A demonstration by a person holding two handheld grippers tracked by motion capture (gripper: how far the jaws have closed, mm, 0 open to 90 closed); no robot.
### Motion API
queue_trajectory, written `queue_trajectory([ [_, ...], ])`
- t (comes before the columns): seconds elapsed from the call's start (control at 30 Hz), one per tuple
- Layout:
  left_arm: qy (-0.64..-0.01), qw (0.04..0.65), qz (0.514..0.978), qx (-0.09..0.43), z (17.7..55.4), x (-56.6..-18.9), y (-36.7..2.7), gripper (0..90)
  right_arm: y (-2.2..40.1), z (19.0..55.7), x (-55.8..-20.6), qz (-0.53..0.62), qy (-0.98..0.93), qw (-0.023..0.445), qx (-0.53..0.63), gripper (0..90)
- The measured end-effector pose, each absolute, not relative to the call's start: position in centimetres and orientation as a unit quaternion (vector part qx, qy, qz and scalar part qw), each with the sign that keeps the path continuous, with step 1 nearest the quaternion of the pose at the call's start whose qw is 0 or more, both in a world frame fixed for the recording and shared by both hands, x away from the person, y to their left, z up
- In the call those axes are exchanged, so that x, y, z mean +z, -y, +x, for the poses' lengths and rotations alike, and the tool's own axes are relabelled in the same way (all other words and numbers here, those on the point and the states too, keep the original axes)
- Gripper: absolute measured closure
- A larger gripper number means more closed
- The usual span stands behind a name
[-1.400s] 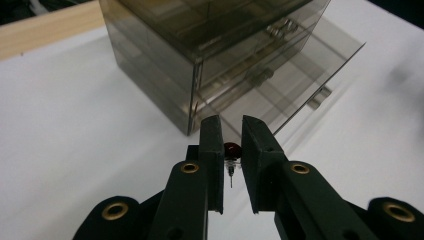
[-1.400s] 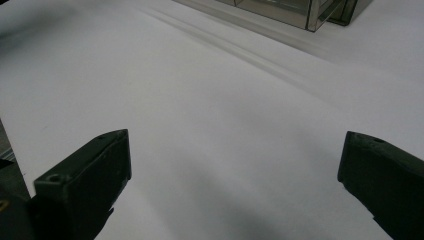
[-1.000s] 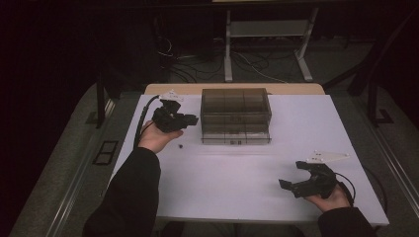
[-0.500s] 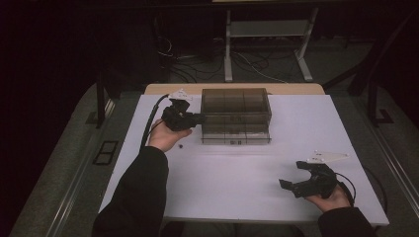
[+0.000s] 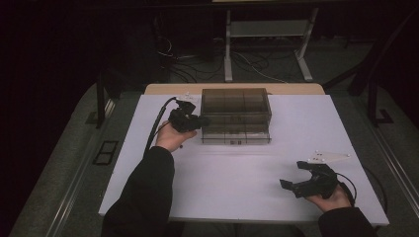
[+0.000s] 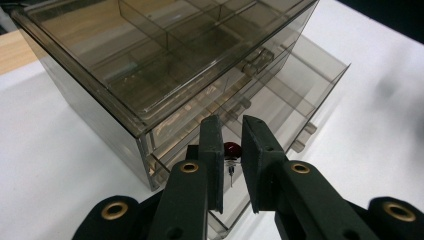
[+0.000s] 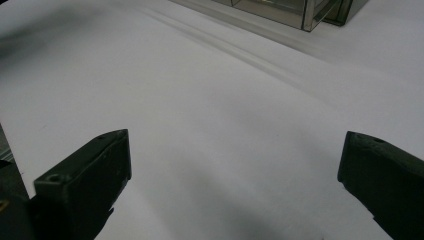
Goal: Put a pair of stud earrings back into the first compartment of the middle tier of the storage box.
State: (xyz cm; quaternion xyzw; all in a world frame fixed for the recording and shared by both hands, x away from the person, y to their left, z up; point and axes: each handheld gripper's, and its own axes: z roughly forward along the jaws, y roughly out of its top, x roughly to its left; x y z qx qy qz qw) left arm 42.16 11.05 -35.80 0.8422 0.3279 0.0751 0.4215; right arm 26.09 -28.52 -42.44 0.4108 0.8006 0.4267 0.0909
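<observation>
A smoky clear drawer cabinet [image 5: 236, 106] stands at the back middle of the white table, with a lower drawer [image 5: 237, 137] pulled out a little. My left gripper [image 5: 200, 121] is at the cabinet's front left corner. In the left gripper view its jaws [image 6: 231, 122] are shut on a small red part [image 6: 231, 149] with thin metal legs, held just over the open drawer [image 6: 310, 85] beside the cabinet [image 6: 165, 55]. My right gripper [image 5: 292, 174] rests at the front right, held by a hand, with its jaws wide open [image 7: 235, 150] over bare table and nothing between them.
The white sheet [image 5: 237, 197] covers the table, with a strip of wooden edge [image 5: 168, 89] showing behind it. A metal stand [image 5: 267, 29] and cables lie on the dark floor beyond. The cabinet's corner [image 7: 310, 15] is far ahead of the right gripper.
My left gripper has moved right and forward from the table's left side to the cabinet's front left corner, over the open drawer. The right gripper has stayed put.
</observation>
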Motion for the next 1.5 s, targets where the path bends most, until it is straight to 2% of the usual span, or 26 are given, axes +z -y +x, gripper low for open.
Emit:
queue_trajectory([
  [0.97,-0.329,0.372,0.866,0.061,42.9,-39.9,-9.1,77.2,28.4,26.0,-42.5,0.406,-0.803,0.085,0.428,0.2],
  [1.03,-0.325,0.377,0.865,0.064,43.0,-39.8,-9.2,71.6,28.4,26.0,-42.5,0.407,-0.802,0.084,0.429,0.2],
  [1.1,-0.325,0.381,0.863,0.064,42.9,-39.6,-9.3,69.8,28.4,26.0,-42.4,0.407,-0.802,0.083,0.429,0.2],
  [1.13,-0.325,0.385,0.861,0.069,42.8,-39.5,-9.3,64.0,28.4,26.0,-42.4,0.406,-0.802,0.084,0.429,0.2],
  [1.2,-0.319,0.391,0.860,0.073,42.7,-39.1,-9.5,62.8,28.3,26.0,-42.5,0.406,-0.803,0.084,0.429,0.2],
  [1.3,-0.325,0.408,0.851,0.067,42.6,-38.4,-10.0,55.5,28.3,26.0,-42.5,0.406,-0.803,0.083,0.428,0.2],
  [1.5,-0.323,0.432,0.839,0.073,42.0,-37.2,-11.2,34.6,28.4,26.0,-42.4,0.407,-0.802,0.085,0.428,0.2],
])
